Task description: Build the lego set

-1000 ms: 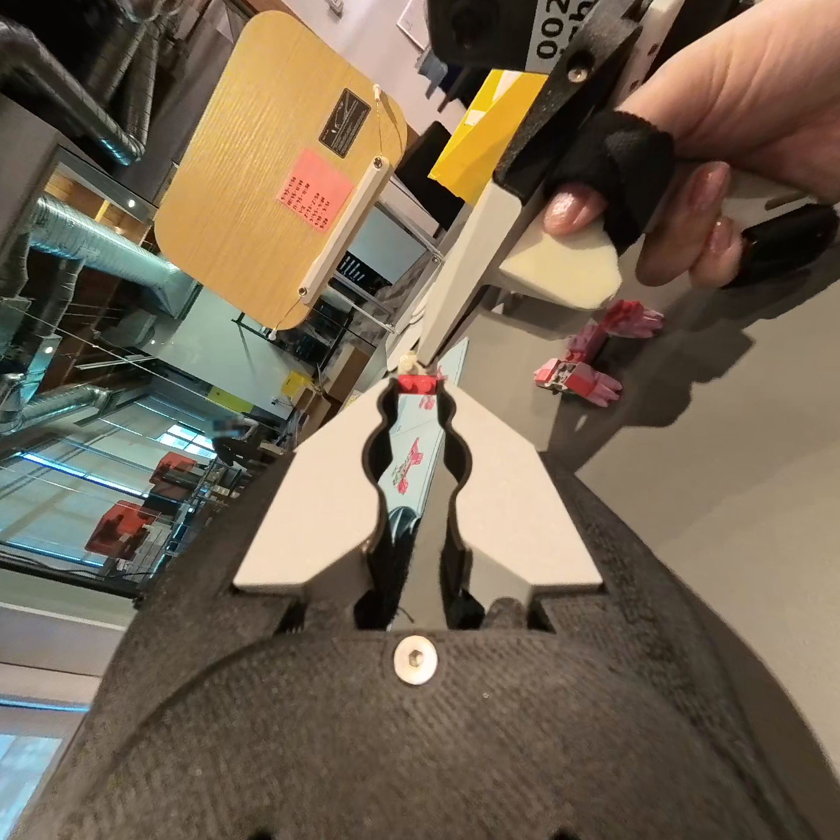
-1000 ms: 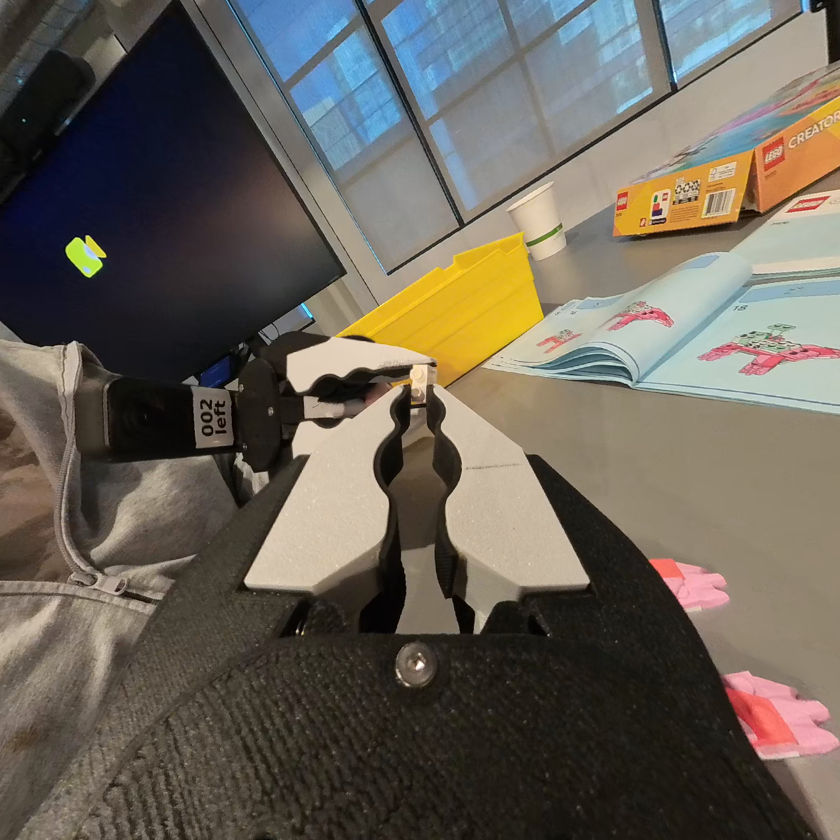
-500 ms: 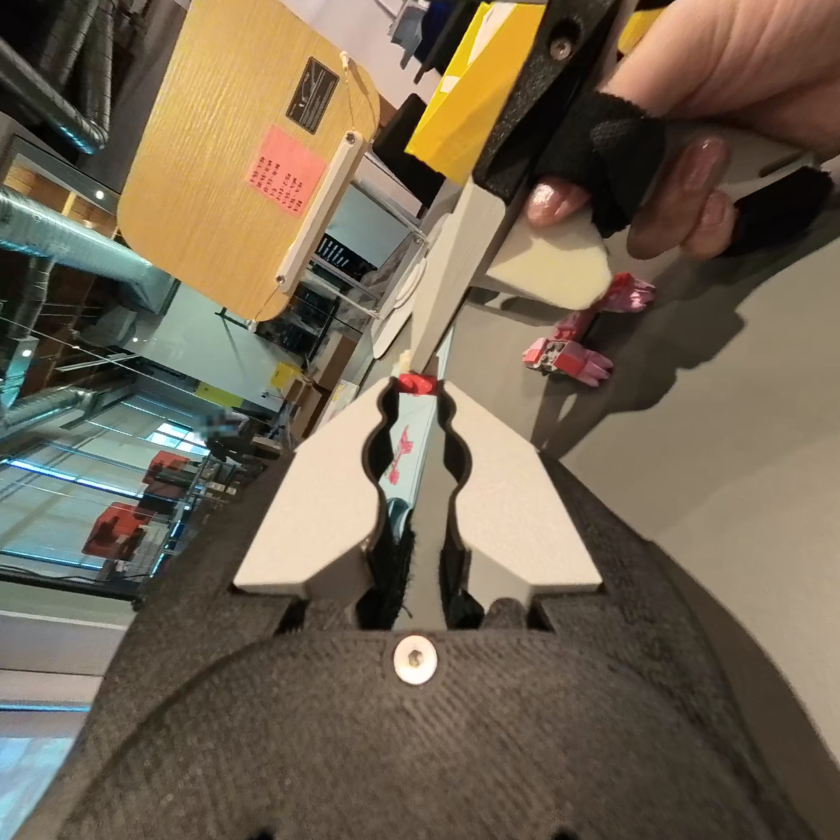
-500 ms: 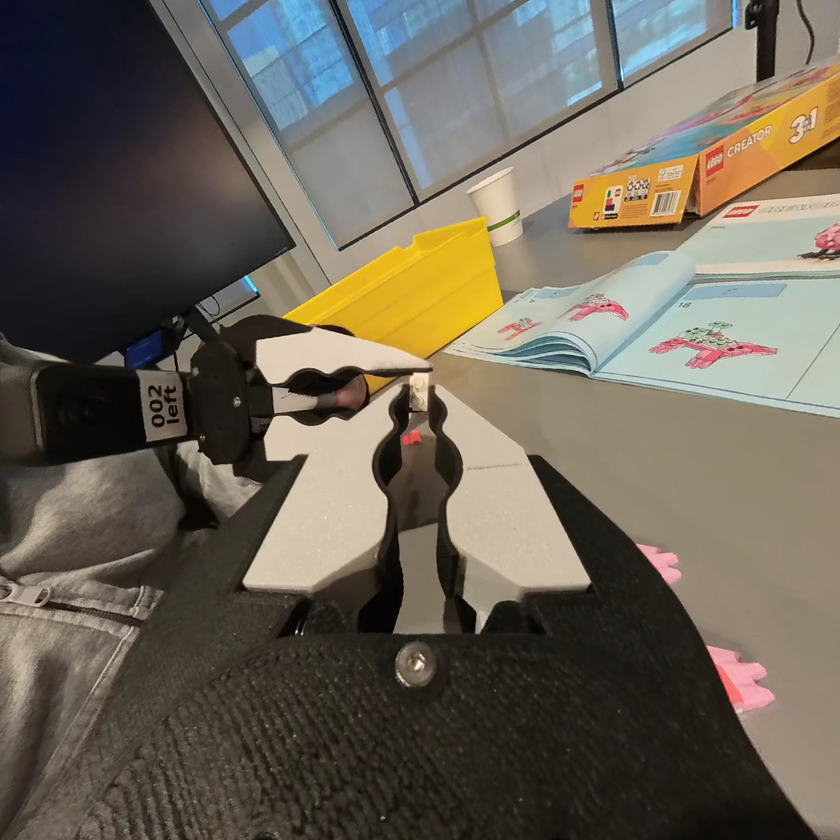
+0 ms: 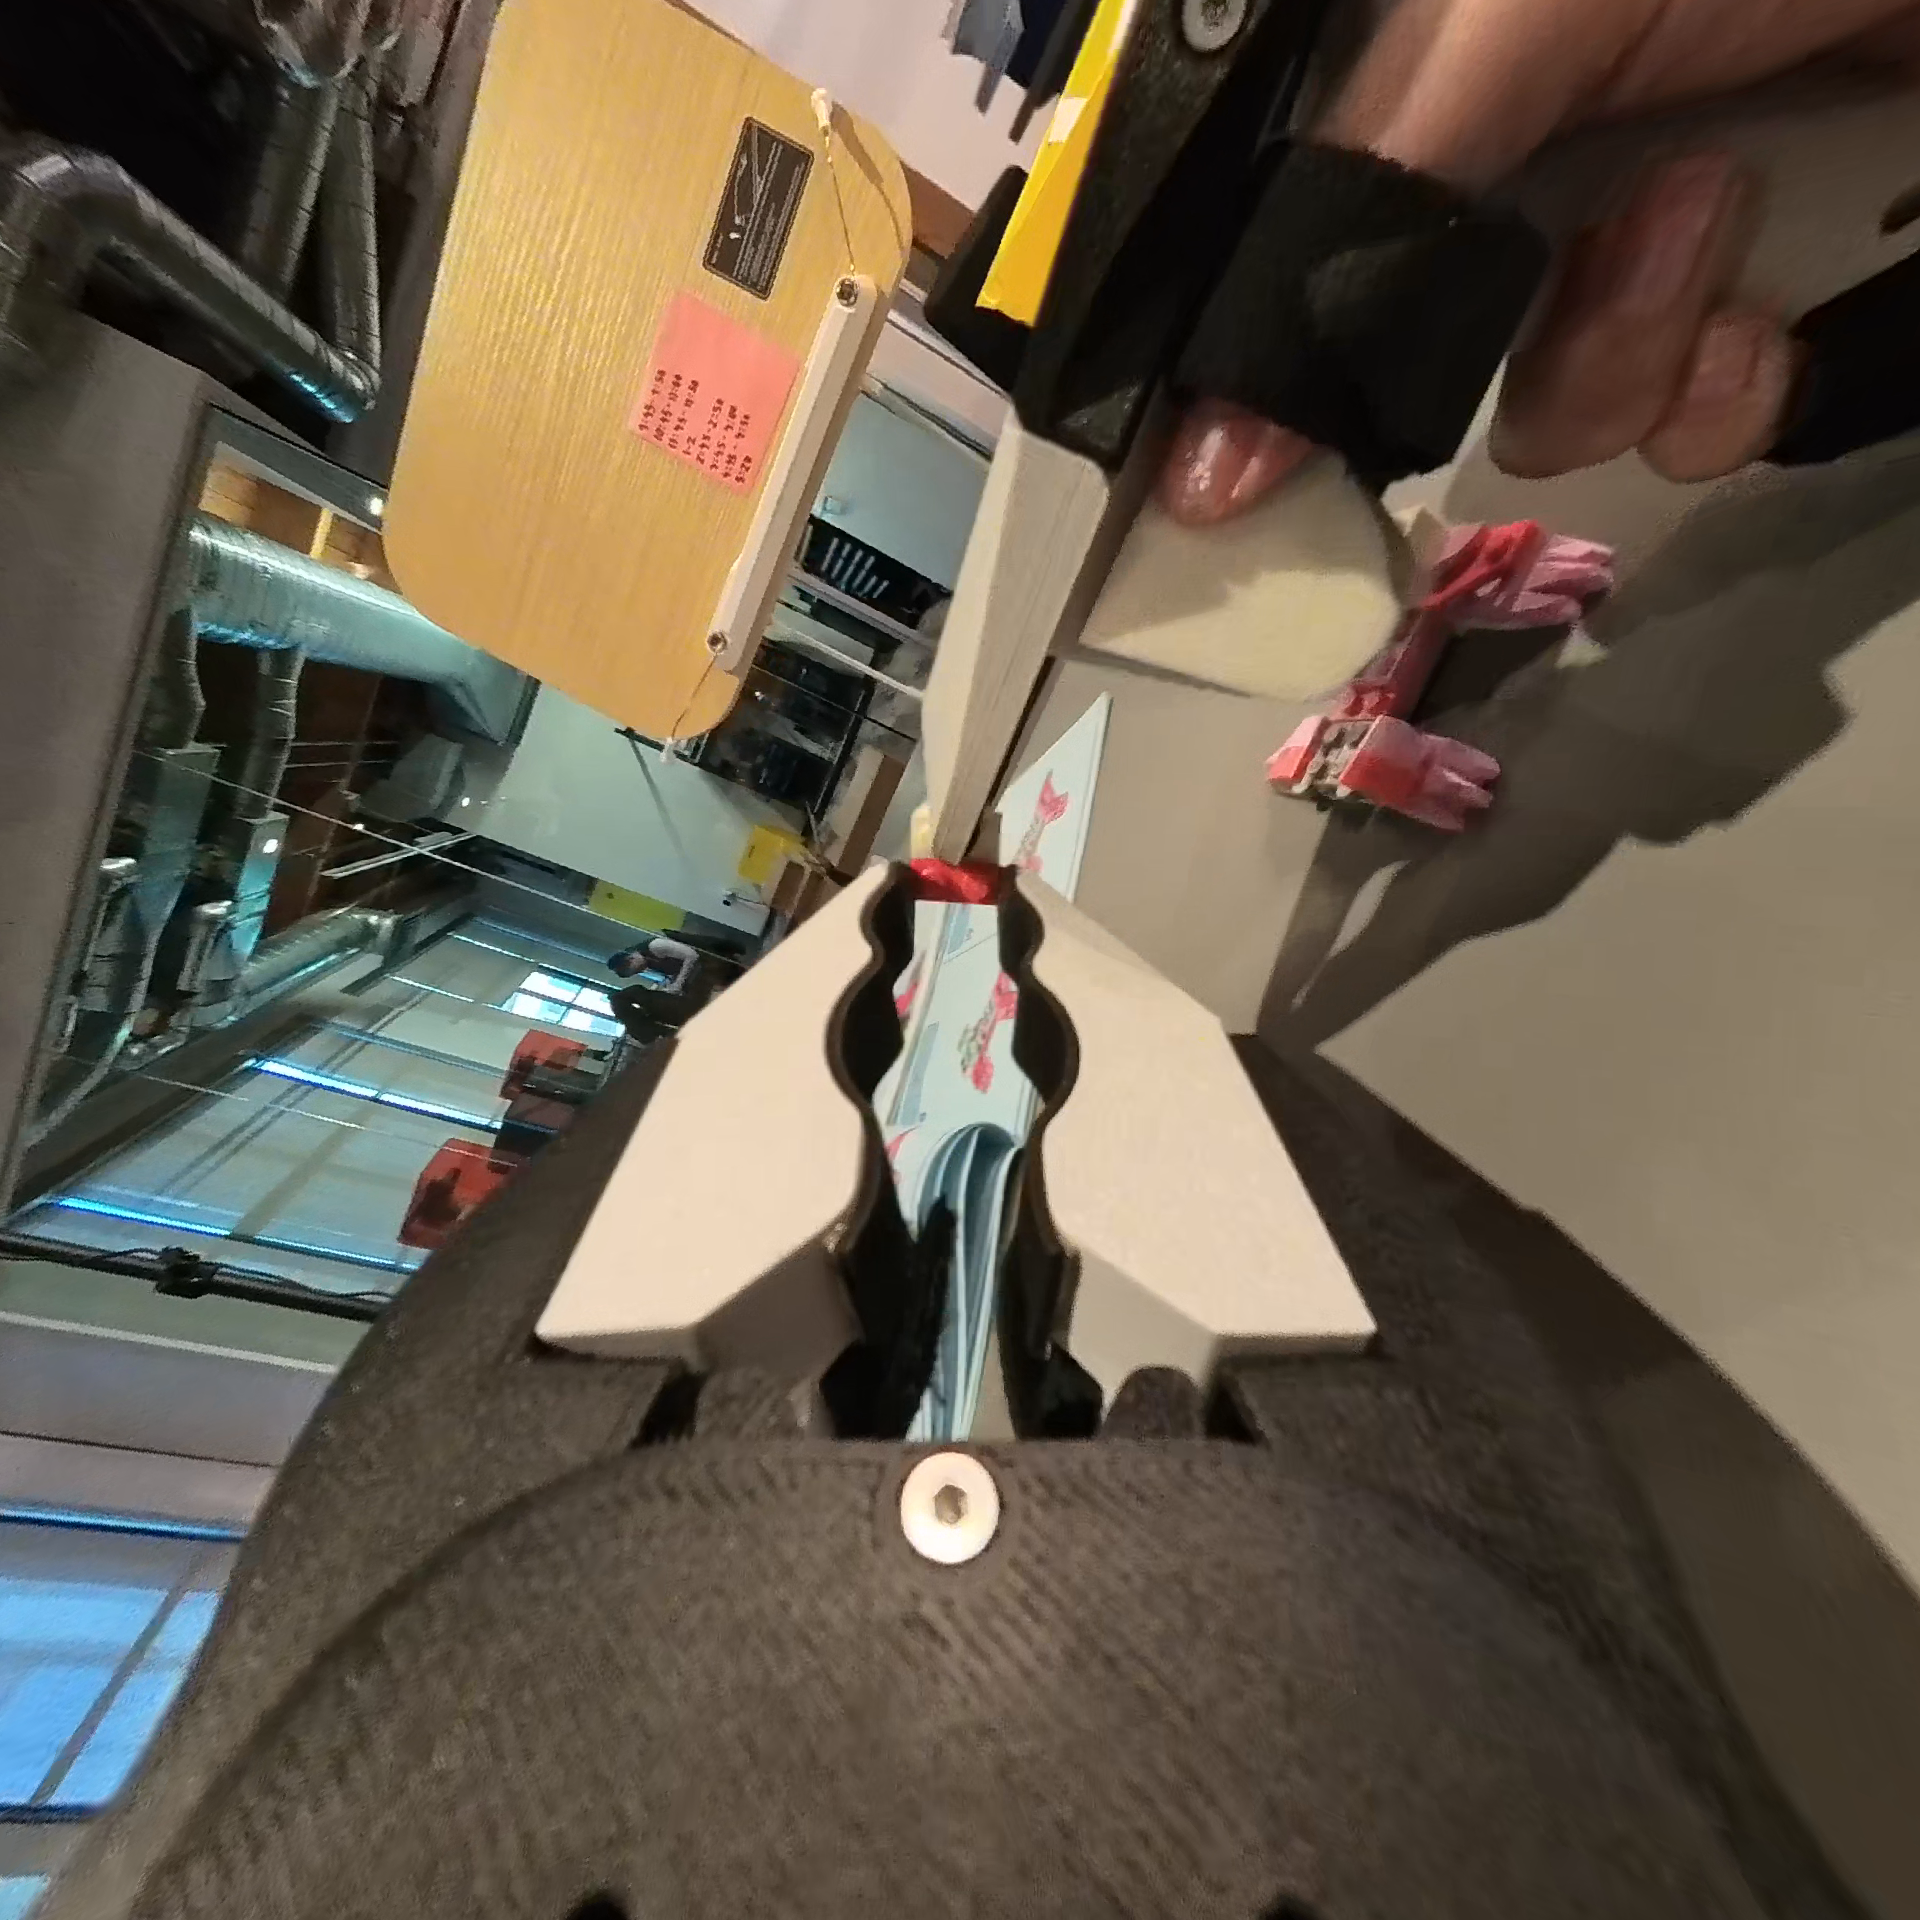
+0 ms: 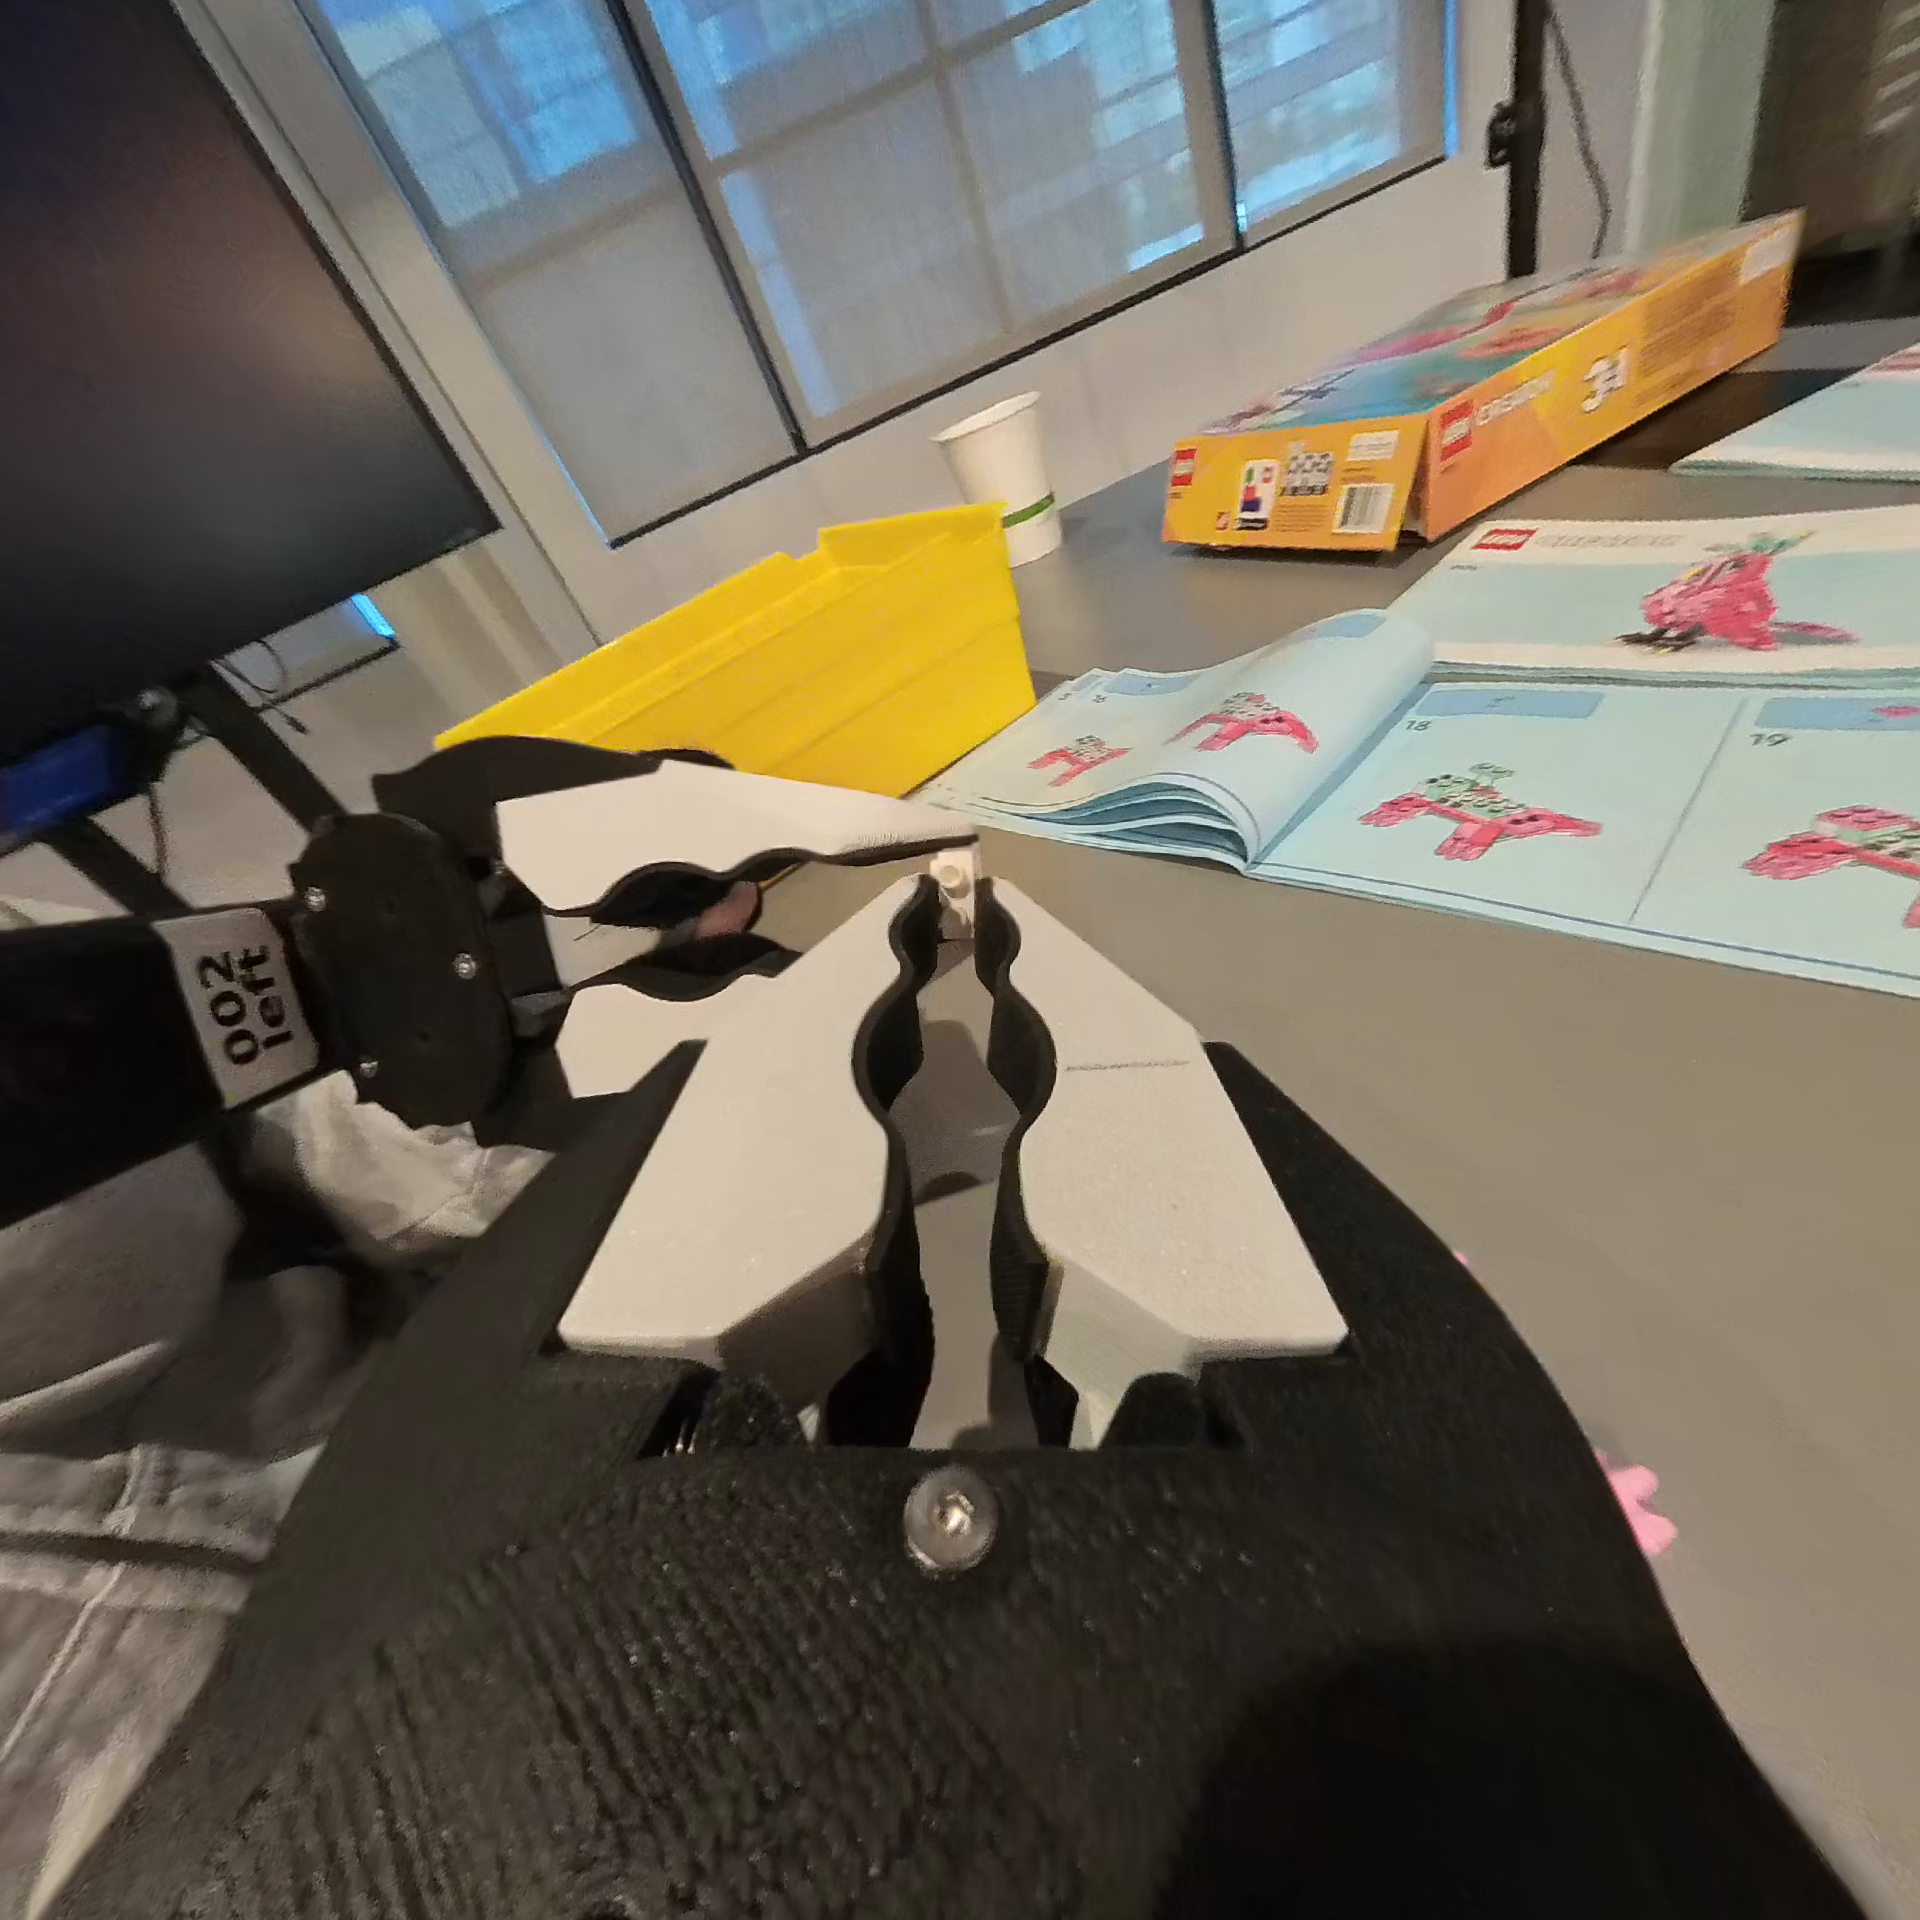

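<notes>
My left gripper (image 5: 954,883) is shut on a small red lego piece (image 5: 954,881) at its fingertips, held above the grey table. My right gripper (image 6: 954,885) is shut on a small white lego piece (image 6: 956,873). The two grippers meet tip to tip: the right gripper's finger (image 5: 997,665) comes down onto the red piece in the left wrist view, and the left gripper (image 6: 935,831) lies just left of the white piece in the right wrist view. Pink and red lego assemblies (image 5: 1382,769) lie on the table behind.
An open instruction booklet (image 6: 1455,790) lies on the grey table (image 6: 1455,1143). A yellow bin (image 6: 810,665), a paper cup (image 6: 1003,468) and the orange set box (image 6: 1486,416) stand farther back. A dark monitor (image 6: 156,416) is at the left. A hand (image 5: 1662,312) holds the right gripper. My two grippers' fingertips are within a few centimetres of each other.
Both grippers have swung and shifted while staying tip to tip. The right wrist view has turned right, showing more booklet and box. Both keep hold of their pieces.
</notes>
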Motion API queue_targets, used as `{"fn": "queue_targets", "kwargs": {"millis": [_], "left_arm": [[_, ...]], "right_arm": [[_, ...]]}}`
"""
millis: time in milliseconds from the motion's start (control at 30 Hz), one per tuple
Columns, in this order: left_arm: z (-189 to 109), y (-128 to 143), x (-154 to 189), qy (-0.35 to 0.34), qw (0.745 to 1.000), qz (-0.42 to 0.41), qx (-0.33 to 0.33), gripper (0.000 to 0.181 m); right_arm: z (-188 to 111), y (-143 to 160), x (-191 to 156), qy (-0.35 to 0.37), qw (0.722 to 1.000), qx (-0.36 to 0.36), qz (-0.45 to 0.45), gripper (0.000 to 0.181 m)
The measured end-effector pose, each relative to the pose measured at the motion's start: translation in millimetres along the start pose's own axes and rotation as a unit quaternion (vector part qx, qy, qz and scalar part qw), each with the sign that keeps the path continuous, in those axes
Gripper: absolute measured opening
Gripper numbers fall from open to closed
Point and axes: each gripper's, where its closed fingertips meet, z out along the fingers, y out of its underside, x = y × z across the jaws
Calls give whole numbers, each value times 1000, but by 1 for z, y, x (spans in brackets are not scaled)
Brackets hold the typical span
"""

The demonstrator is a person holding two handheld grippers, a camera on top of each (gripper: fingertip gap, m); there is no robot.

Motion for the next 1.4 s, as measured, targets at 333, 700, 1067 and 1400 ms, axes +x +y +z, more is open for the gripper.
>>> {"fn": "queue_targets", "kwargs": {"millis": [333, 700, 1067, 1400], "left_arm": [[-3, 2, -3, -10, 1000, 4, 6, 16], [-9, -3, -1, 56, 989, -122, 63, 16], [-8, -6, 8, 20, 998, -32, 57, 18], [-5, 1, 9, 19, 999, -21, 31, 16]], "right_arm": [[3, -1, -1, 44, 997, -4, -64, 5], [0, -1, -5, 6, 999, -7, -49, 5], [0, 8, -1, -18, 999, -25, 24, 5], [2, 11, -1, -11, 999, -32, 18, 5]]}}
